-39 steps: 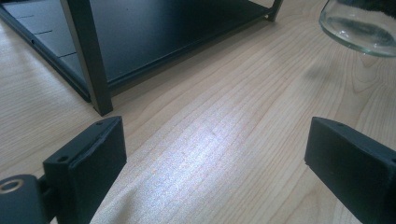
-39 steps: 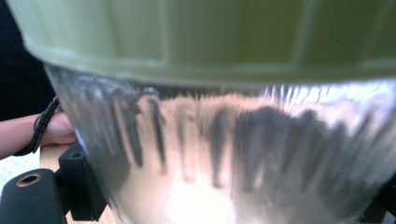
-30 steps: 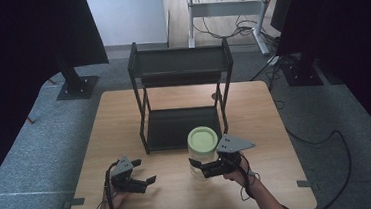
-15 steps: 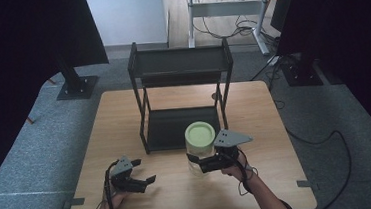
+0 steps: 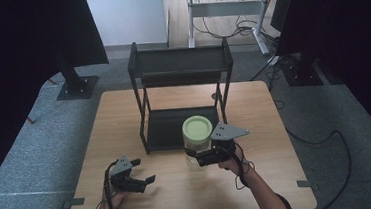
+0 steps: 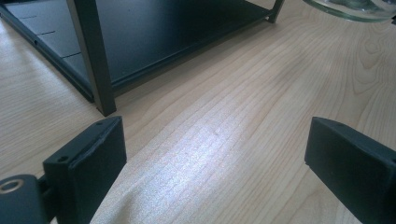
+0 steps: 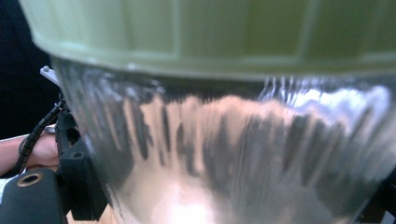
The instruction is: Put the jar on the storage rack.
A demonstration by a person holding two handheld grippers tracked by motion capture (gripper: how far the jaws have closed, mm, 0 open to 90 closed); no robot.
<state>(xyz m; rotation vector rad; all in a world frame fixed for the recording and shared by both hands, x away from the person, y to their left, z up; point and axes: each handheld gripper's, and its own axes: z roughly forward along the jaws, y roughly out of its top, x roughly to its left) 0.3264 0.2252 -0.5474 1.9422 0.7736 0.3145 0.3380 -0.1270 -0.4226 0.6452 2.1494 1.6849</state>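
A clear glass jar (image 5: 197, 142) with a pale green lid (image 5: 197, 127) is held just in front of the black rack (image 5: 180, 67). My right gripper (image 5: 198, 158) is shut on its glass body below the lid. In the right gripper view the jar (image 7: 224, 140) and its lid (image 7: 210, 32) loom close, with a black jaw at either side. My left gripper (image 5: 144, 171) rests low over the table at the front left, open and holding nothing. In the left gripper view its jaws stand wide apart over bare wood (image 6: 215, 158), and the jar's base (image 6: 359, 7) shows at the top right.
The two-tier black rack stands at the middle back of the wooden table (image 5: 258, 103), and its lower shelf (image 5: 175, 125) is bare. A rack leg (image 6: 95, 56) stands close ahead of my left gripper. Black stands and cables lie on the floor around the table.
My right gripper has carried the jar a little upward and toward the rack. The left gripper has stayed where it was, open.
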